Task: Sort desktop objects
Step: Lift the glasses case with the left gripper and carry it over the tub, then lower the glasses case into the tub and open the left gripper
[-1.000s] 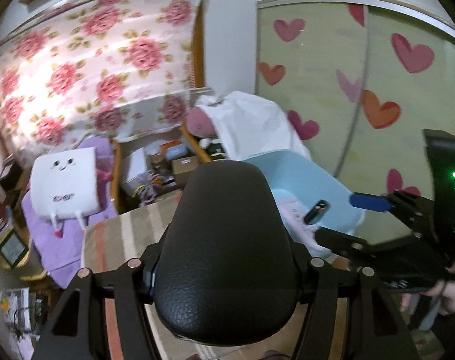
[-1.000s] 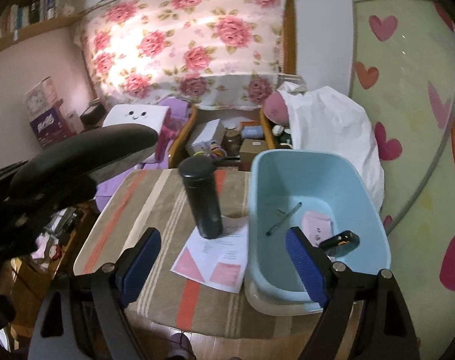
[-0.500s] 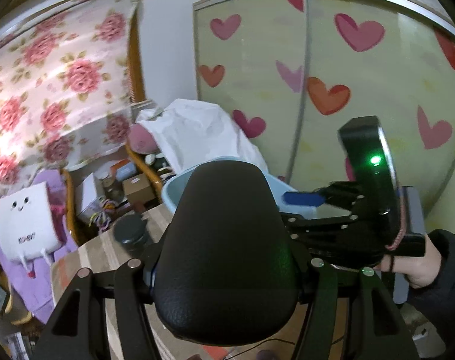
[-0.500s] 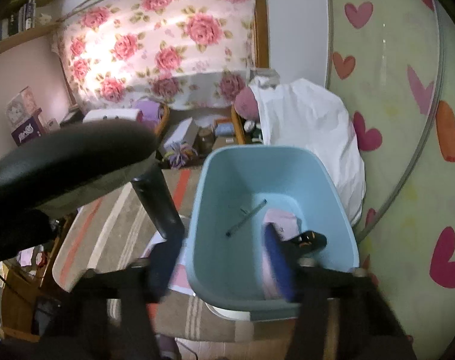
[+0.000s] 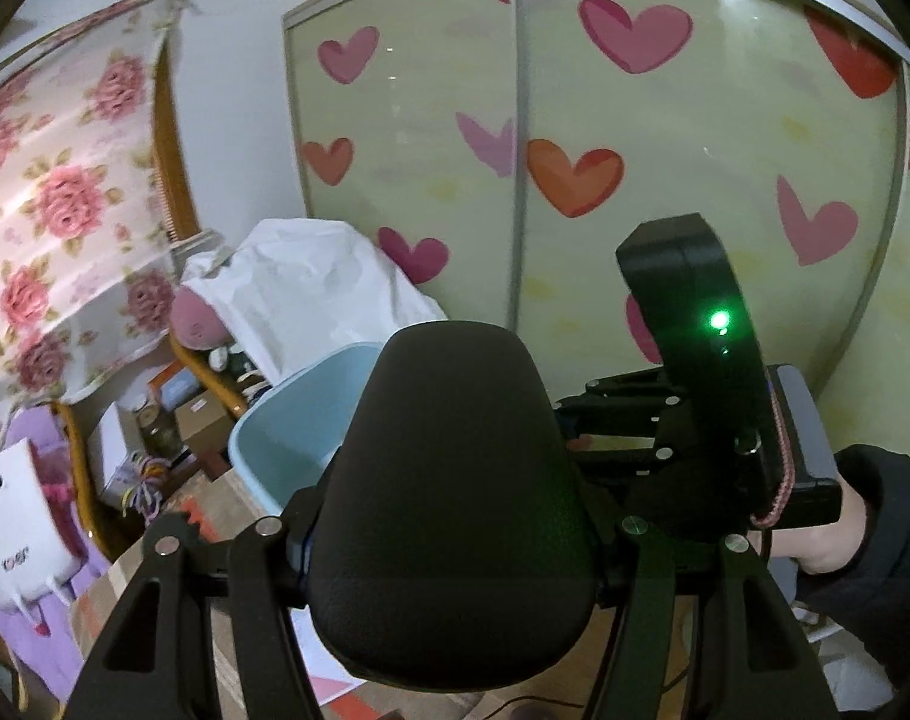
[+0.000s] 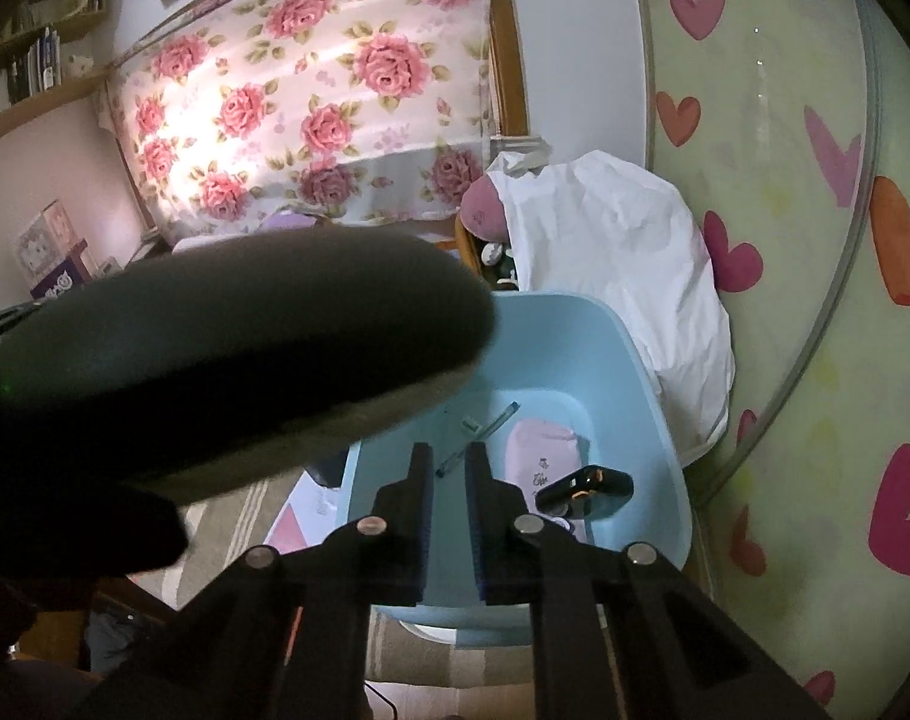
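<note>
My left gripper (image 5: 449, 546) is shut on a large black padded object (image 5: 455, 498) that fills the lower middle of the left wrist view; it also blocks the left of the right wrist view (image 6: 227, 360). A light blue tub (image 6: 635, 396) stands on the striped table and holds a pen (image 6: 479, 438), a pink pouch (image 6: 545, 450) and a small black device (image 6: 587, 486). My right gripper (image 6: 449, 480) hangs over the tub's near side with its blue-padded fingers (image 6: 422, 516) nearly together and nothing between them. The tub's rim shows in the left wrist view (image 5: 299, 414).
A paper sheet (image 6: 311, 510) lies on the striped tablecloth (image 6: 227, 534) left of the tub. A white cloth heap (image 6: 611, 276) lies behind the tub. A sliding door with hearts (image 5: 575, 168) is at the right. Boxes and clutter (image 5: 155, 444) sit behind the table.
My right gripper has closed from wide open to nearly shut and moved over the tub. My left gripper has swung right with the black padded object, which now covers the flask.
</note>
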Available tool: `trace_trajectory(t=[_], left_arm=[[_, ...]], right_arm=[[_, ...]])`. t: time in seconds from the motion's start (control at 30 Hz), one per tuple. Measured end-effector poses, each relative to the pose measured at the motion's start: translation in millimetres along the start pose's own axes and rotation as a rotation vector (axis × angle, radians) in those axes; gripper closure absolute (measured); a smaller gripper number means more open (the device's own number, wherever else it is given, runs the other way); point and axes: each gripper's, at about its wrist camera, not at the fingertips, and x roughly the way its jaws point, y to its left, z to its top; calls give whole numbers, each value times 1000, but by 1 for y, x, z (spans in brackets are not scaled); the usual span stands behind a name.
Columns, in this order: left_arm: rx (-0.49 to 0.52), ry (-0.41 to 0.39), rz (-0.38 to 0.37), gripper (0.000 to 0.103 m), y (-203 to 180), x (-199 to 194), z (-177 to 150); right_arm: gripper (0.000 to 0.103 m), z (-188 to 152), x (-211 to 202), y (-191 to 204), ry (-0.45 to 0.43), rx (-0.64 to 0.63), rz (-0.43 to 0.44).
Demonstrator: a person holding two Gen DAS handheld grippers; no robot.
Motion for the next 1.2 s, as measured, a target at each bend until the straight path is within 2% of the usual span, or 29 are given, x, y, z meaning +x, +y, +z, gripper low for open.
trace_trajectory(t=[0.4, 0.67, 0.87, 1.2], left_arm=[[50, 2, -58, 37, -16, 27, 26], [60, 21, -69, 37, -18, 46, 32], [43, 41, -63, 37, -15, 62, 29], [-14, 143, -44, 37, 5, 107, 7]], right_arm=[[93, 11, -17, -33, -43, 4, -70], [93, 15, -10, -50, -23, -1, -91], [93, 14, 4, -59, 6, -13, -88], [93, 0, 58, -68, 94, -19, -53]])
